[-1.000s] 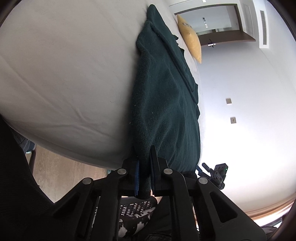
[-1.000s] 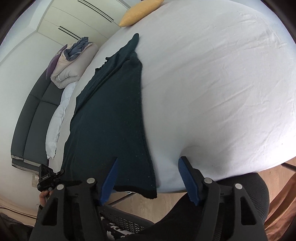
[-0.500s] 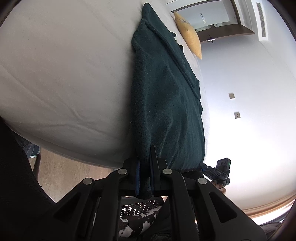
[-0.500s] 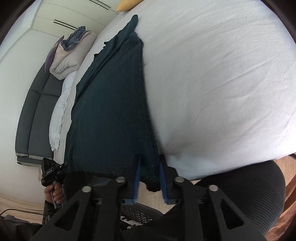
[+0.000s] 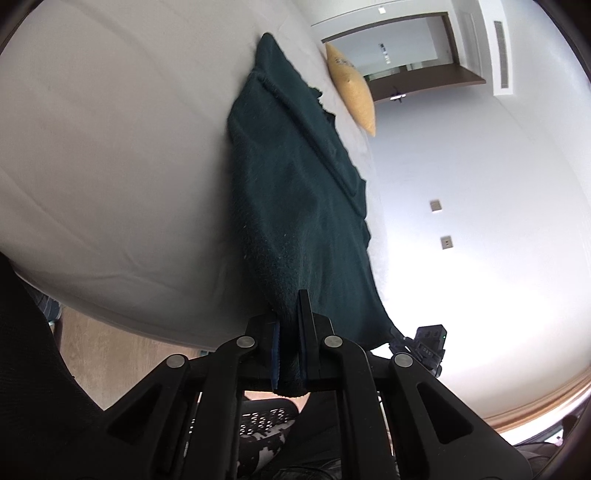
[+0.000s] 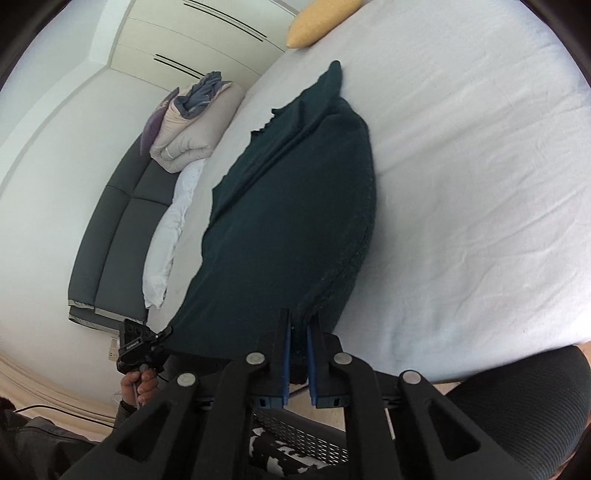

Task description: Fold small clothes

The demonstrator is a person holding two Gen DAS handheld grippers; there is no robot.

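A dark green knit garment [image 5: 306, 206] lies lengthwise on the white bed [image 5: 110, 166], its near hem at the bed's front edge. My left gripper [image 5: 290, 328] is shut on one near hem corner. My right gripper [image 6: 299, 336] is shut on the other near hem corner, and the garment [image 6: 288, 206] bulges up between hem and far end. The far part with the sleeve lies flat toward the pillow.
A yellow pillow [image 6: 321, 18] lies at the bed's far end. A grey sofa [image 6: 118, 236] with folded bedding [image 6: 192, 122] stands to the left. A black mesh chair [image 6: 517, 402] is at the near edge. The wooden floor [image 5: 110, 339] shows below the bed.
My right gripper went from open beside the hem to shut on its corner. Both grippers have lifted the near hem, and the garment now bulges up off the bed.
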